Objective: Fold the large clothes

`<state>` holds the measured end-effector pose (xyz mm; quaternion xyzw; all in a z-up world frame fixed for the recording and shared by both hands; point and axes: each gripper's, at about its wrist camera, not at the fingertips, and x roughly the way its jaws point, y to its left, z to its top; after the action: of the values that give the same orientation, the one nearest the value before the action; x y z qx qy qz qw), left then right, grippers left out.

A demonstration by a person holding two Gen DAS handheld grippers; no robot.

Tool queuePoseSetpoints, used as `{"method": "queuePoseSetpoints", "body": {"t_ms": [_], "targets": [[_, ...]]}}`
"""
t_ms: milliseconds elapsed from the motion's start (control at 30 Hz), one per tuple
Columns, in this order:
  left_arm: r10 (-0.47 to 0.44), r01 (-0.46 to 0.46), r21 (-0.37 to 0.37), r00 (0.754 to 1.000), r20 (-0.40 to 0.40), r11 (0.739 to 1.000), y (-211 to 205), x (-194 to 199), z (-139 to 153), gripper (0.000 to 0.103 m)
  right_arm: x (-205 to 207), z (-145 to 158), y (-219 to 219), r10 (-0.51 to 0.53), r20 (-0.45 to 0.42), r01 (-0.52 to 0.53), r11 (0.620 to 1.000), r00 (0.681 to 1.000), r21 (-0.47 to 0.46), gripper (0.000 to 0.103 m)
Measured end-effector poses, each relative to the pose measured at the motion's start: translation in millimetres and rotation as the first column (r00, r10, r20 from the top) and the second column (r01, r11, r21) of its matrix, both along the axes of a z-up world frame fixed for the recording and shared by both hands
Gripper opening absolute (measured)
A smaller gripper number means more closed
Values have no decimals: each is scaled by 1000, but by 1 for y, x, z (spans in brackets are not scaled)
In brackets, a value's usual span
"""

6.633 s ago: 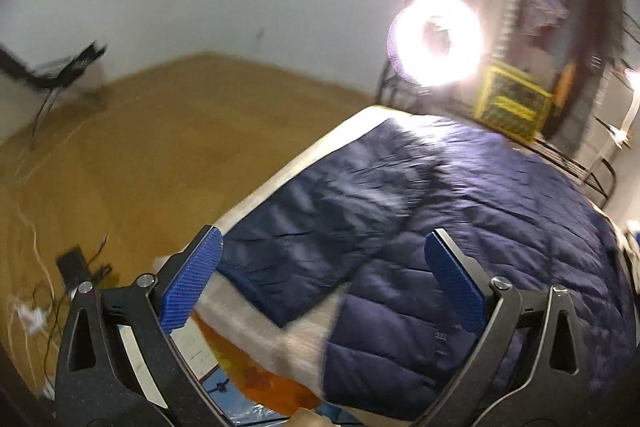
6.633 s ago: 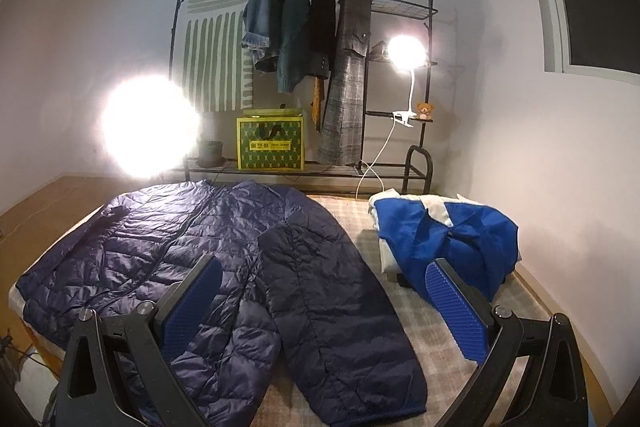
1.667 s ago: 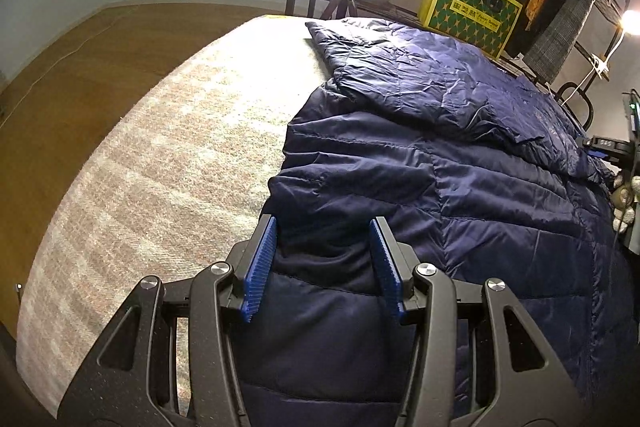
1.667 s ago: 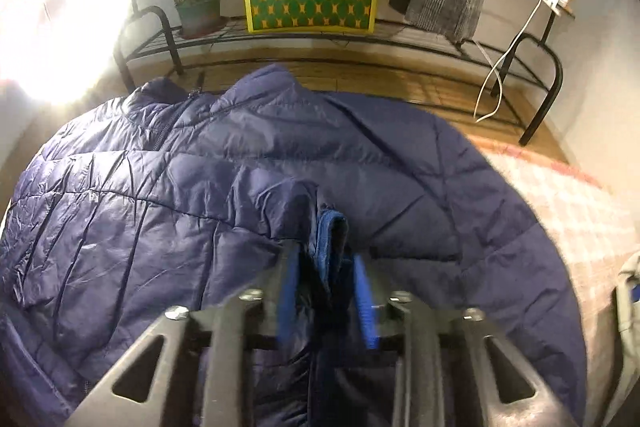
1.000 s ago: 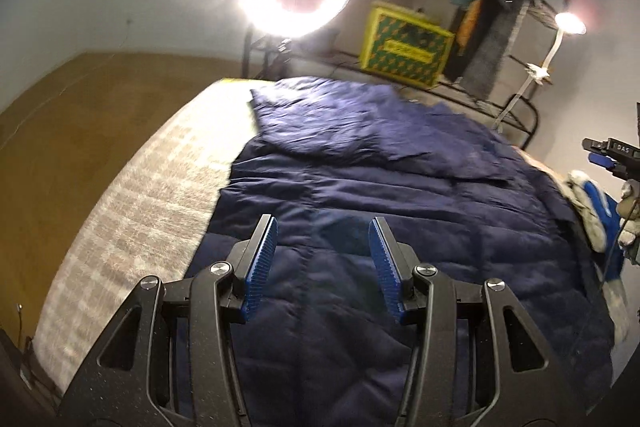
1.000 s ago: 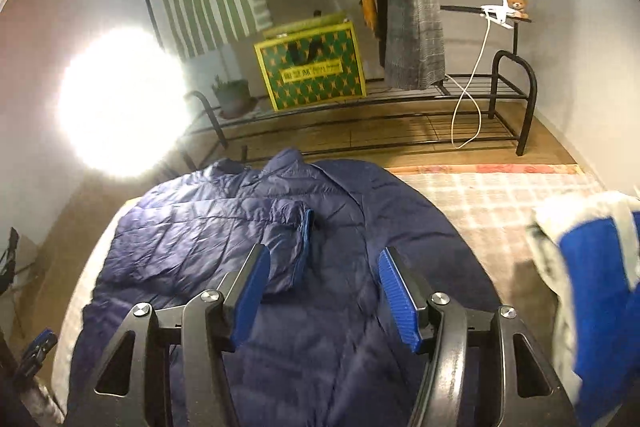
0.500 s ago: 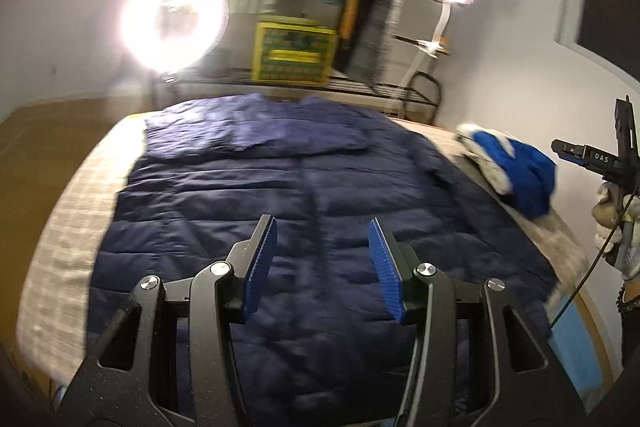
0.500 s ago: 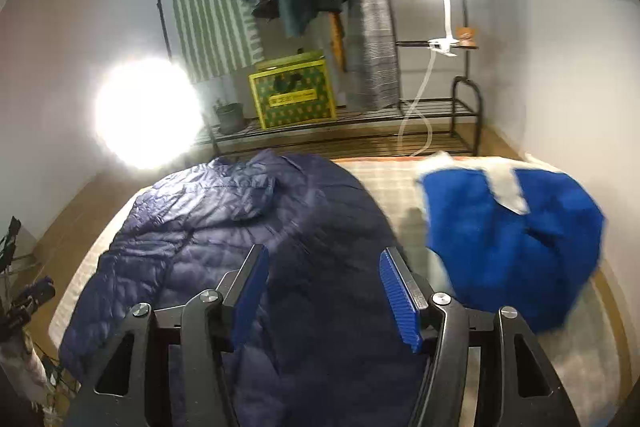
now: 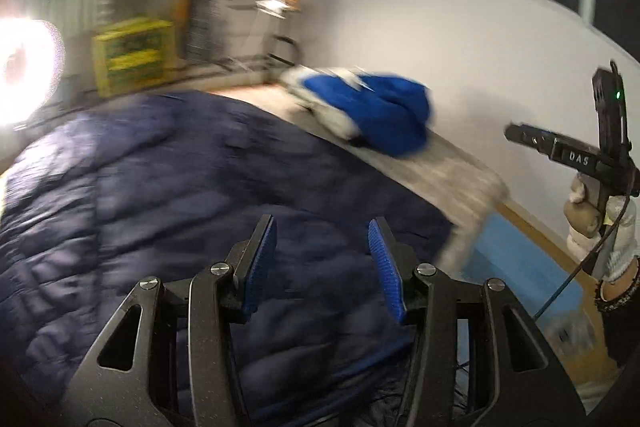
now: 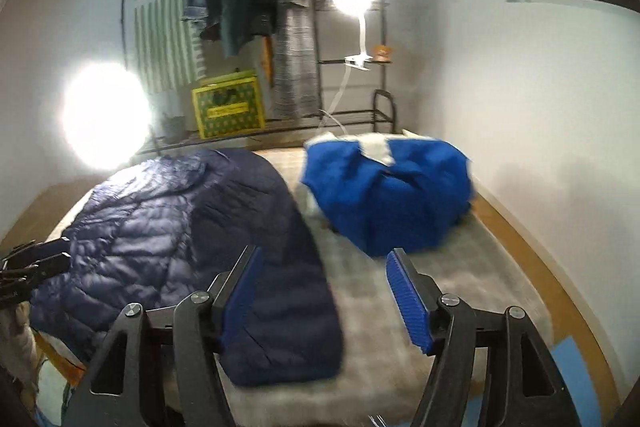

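A long navy quilted down coat [image 10: 180, 239] is lying spread across a bed with a pale checked cover [image 10: 460, 267], its long axis running from the near bed edge toward the far wall, where a black metal clothes rack [image 10: 316, 39] is standing. The narrower, collar-like end is pointing at the rack and the broad hem is facing the cameras; one folded panel is lying lengthwise along the coat's right side. The left tool [image 9: 322, 265] is hovering above the hem end, its blue-padded jaws standing partly apart and gripping nothing. The right tool [image 10: 324, 301] is hanging over the near edge, straddling the coat's right border and the bare cover, jaws wide apart and empty. A bright blue jacket with white lining [image 10: 392, 195] is sitting crumpled at the bed's far right, just beside the coat. A glowing ring light [image 10: 106, 115] and a yellow-green patterned box [image 10: 228, 105] are standing by the rack.
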<state>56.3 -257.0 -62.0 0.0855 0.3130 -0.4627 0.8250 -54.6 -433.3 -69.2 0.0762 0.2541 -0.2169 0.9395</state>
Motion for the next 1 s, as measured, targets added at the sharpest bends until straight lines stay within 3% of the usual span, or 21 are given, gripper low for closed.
{"method": "queuePoseSetpoints", "body": {"t_ms": [133, 333, 500, 633, 833, 900, 1000], "targets": [[-164, 166, 100, 986, -24, 981, -66, -23, -16, 49, -40, -7, -8, -79, 18, 78, 997, 997, 20, 67], [-353, 375, 254, 927, -129, 892, -146, -46, -48, 50, -91, -13, -19, -177, 34, 177, 984, 984, 25, 67], [-332, 387, 374, 921, -204, 843, -185, -41, -82, 51, -114, -14, -28, -217, 49, 215, 975, 975, 50, 67], [-334, 381, 456, 925, -182, 804, -196, -39, -102, 51, -122, -18, -33, -232, 57, 227, 971, 971, 73, 67], [-331, 377, 479, 926, -181, 793, -204, -34, -103, 50, -121, -23, -35, -230, 65, 223, 970, 971, 95, 67], [-338, 378, 487, 925, -172, 788, -206, -34, -103, 39, -120, -24, -35, -227, 72, 219, 970, 971, 104, 67], [-344, 395, 474, 919, -194, 787, -210, -30, -100, 13, -117, -26, -34, -216, 84, 205, 971, 973, 121, 67]]}}
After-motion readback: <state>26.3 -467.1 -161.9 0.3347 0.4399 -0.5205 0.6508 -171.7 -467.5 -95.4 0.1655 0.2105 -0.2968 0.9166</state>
